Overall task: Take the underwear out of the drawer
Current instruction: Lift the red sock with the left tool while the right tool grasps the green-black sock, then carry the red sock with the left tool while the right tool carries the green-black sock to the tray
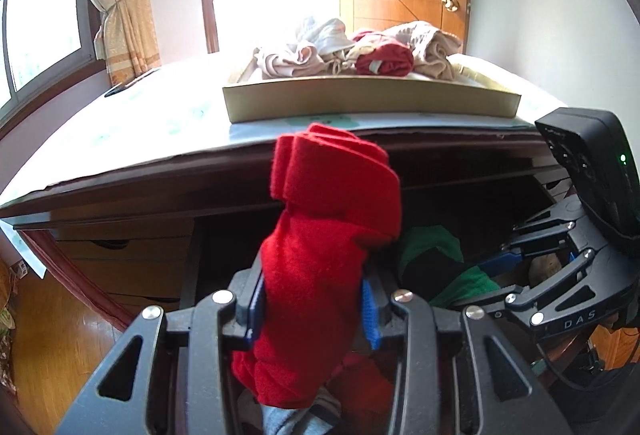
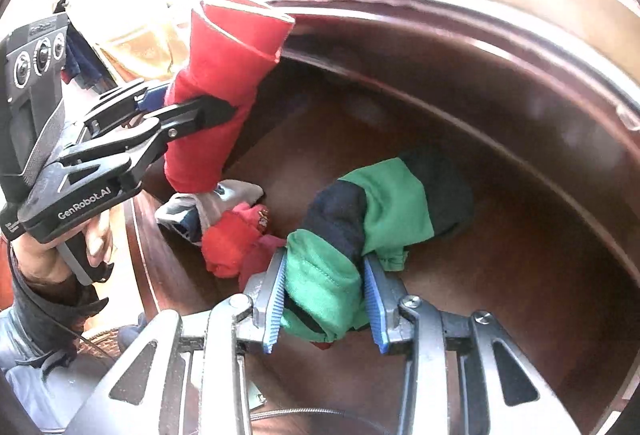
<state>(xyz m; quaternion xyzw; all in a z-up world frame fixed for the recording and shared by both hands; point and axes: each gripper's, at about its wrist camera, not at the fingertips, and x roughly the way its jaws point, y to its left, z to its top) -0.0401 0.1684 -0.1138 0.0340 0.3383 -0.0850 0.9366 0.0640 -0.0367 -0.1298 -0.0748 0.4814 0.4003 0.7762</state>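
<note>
Gripping mid-bundle suits these light, limp pieces: the left gripper (image 1: 312,309) pinches the folded red fabric underwear (image 1: 332,219) above the dark wooden drawer (image 2: 500,195), the right gripper (image 2: 326,309) clamps the green-and-navy underwear (image 2: 360,235) inside it.

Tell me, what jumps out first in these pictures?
A bright red folded garment is pinched in the left gripper, lifted in front of the open drawer. The right gripper clamps a green and black garment inside that drawer. On the desk top, a shallow tray holds more crumpled clothes.
</note>
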